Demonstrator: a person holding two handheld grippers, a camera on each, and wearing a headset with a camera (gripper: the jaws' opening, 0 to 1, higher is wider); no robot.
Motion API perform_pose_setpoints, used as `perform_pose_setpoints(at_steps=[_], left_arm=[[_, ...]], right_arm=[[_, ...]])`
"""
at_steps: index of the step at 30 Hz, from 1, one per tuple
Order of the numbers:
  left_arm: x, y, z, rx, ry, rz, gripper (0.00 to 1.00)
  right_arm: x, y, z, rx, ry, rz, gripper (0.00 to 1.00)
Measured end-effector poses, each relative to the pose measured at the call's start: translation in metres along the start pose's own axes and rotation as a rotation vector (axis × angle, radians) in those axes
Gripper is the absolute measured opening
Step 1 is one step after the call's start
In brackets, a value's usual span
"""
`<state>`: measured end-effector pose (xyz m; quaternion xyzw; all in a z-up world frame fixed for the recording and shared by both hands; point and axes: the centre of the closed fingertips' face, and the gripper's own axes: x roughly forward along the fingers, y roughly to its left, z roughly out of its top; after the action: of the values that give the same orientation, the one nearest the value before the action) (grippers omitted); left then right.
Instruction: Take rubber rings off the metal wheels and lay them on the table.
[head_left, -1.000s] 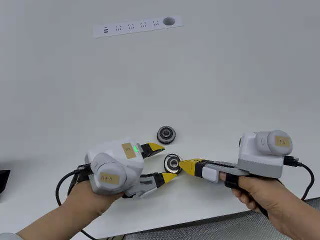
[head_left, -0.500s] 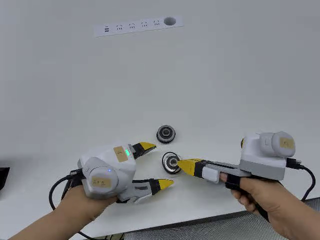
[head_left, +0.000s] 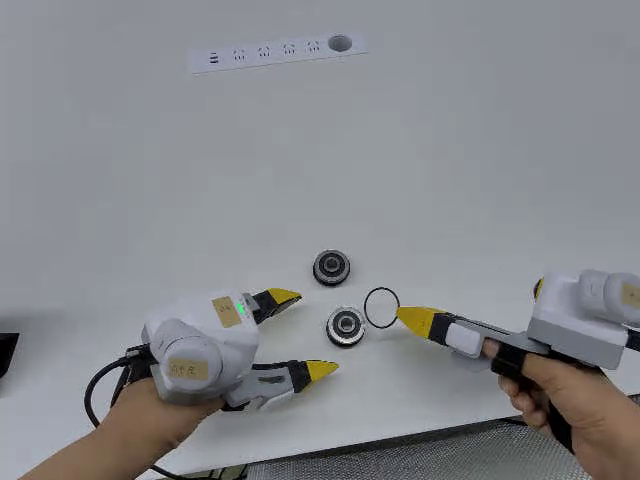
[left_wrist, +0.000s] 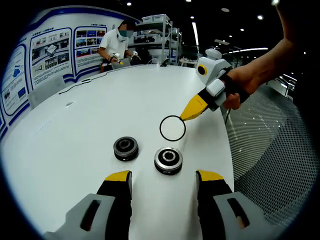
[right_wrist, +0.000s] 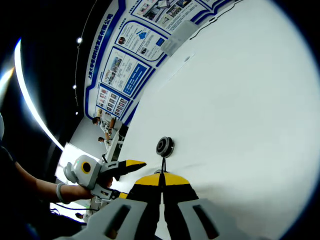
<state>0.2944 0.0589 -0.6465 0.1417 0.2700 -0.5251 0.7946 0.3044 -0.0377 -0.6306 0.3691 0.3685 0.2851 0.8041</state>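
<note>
Two small metal wheels stand on the white table. The far wheel has a dark outer band. The near wheel shows a bare silver rim. A thin black rubber ring hangs just right of the near wheel, and my right gripper is shut on it. My left gripper is open, its jaws spread left of the near wheel and touching nothing.
A white power strip lies at the far side of the table. The table's front edge runs just below both hands. A black cable trails from the left gripper. People stand at a far bench.
The right gripper has pulled to the right, and the rubber ring now hangs from its tips clear of the near wheel. The left gripper has drawn back left, away from that wheel.
</note>
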Motion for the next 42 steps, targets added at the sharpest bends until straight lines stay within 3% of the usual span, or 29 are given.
perform_pose_setpoints(at_steps=[8, 13, 21, 30, 34, 42], left_arm=[[0.000, -0.001, 0.000, 0.000, 0.001, -0.001, 0.52], [0.000, -0.002, 0.000, -0.002, 0.004, -0.003, 0.51], [0.000, -0.001, -0.001, -0.002, 0.009, -0.004, 0.51], [0.001, -0.003, 0.000, 0.002, 0.011, -0.010, 0.49], [0.001, -0.002, 0.001, 0.000, 0.006, -0.012, 0.47], [0.001, -0.001, 0.010, 0.010, -0.011, -0.011, 0.38]], right_arm=[[0.002, -0.017, 0.000, -0.012, 0.011, -0.067, 0.02], [0.005, -0.027, -0.003, -0.072, 0.038, -0.133, 0.02], [0.004, -0.031, -0.002, -0.118, 0.037, -0.156, 0.06], [0.001, -0.036, -0.003, -0.252, 0.070, -0.202, 0.15], [0.002, -0.032, -0.003, -0.282, 0.077, -0.191, 0.18], [0.009, -0.019, -0.003, -0.253, 0.065, -0.134, 0.19]])
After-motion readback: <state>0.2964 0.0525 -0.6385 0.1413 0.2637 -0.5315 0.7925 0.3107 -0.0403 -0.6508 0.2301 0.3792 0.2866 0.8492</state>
